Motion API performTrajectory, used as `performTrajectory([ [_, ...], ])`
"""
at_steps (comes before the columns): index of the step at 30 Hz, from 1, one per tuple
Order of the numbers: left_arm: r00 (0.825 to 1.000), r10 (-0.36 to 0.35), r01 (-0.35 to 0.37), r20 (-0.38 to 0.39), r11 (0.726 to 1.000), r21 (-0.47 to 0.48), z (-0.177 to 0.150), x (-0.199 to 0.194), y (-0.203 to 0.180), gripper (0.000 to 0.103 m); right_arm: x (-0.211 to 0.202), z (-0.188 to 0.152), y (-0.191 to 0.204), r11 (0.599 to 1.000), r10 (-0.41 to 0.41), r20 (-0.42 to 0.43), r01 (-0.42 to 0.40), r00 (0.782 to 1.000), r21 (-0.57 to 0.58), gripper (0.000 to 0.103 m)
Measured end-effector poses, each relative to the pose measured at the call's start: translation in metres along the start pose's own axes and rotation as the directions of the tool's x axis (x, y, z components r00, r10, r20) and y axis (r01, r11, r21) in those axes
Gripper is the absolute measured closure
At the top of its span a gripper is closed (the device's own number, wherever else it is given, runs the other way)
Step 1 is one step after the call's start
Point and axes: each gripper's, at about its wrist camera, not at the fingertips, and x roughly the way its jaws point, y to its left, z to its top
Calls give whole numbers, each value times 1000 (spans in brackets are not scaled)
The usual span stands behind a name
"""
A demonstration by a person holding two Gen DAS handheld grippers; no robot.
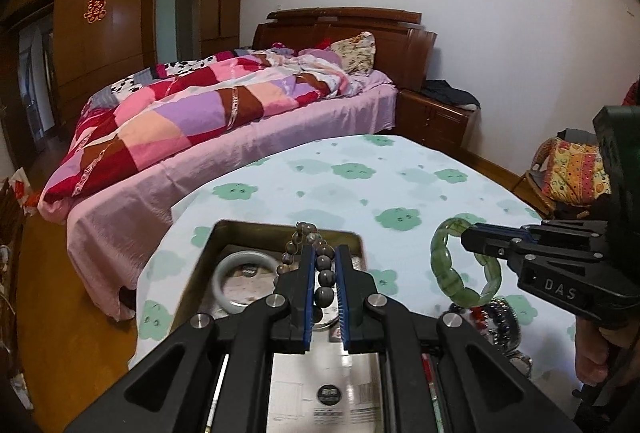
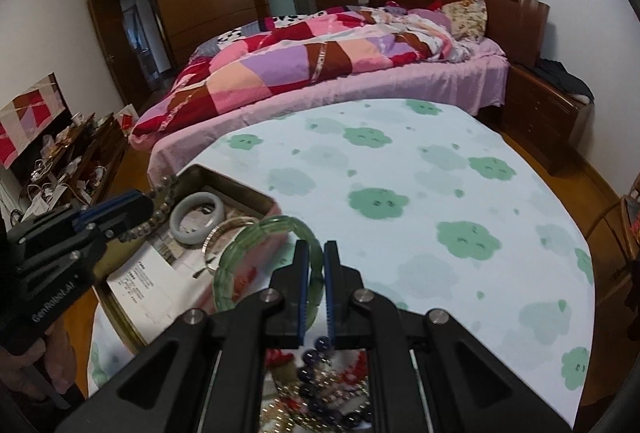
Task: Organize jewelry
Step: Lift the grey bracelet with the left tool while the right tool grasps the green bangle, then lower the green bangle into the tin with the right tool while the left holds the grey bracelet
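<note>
Clamping bead bracelet (image 1: 320,265) in left gripper (image 1: 323,253) over tin box (image 1: 352,239), pinching green bangle (image 2: 256,253) in right gripper (image 2: 316,253), needing slow lowering before loosening.

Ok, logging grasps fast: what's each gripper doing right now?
Left gripper: shut on the bead bracelet.
Right gripper: shut on the green bangle.
</note>
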Motion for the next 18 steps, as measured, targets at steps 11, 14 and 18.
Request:
performTrajectory([
  [11, 999, 42, -43, -29, 999, -29, -8, 6, 21, 94, 11, 7, 29, 998, 40, -7, -40, 999, -44, 94],
  [14, 998, 51, -52, -34, 998, -37, -10, 6, 27, 94, 14, 9, 37, 997, 51, -10, -51, 999, -58, 93],
  [18, 997, 74, -75, -29, 996, -39, -11, 4, 33, 94, 17, 12, 47, 995, 63, -12, -63, 998, -76, 94],
])
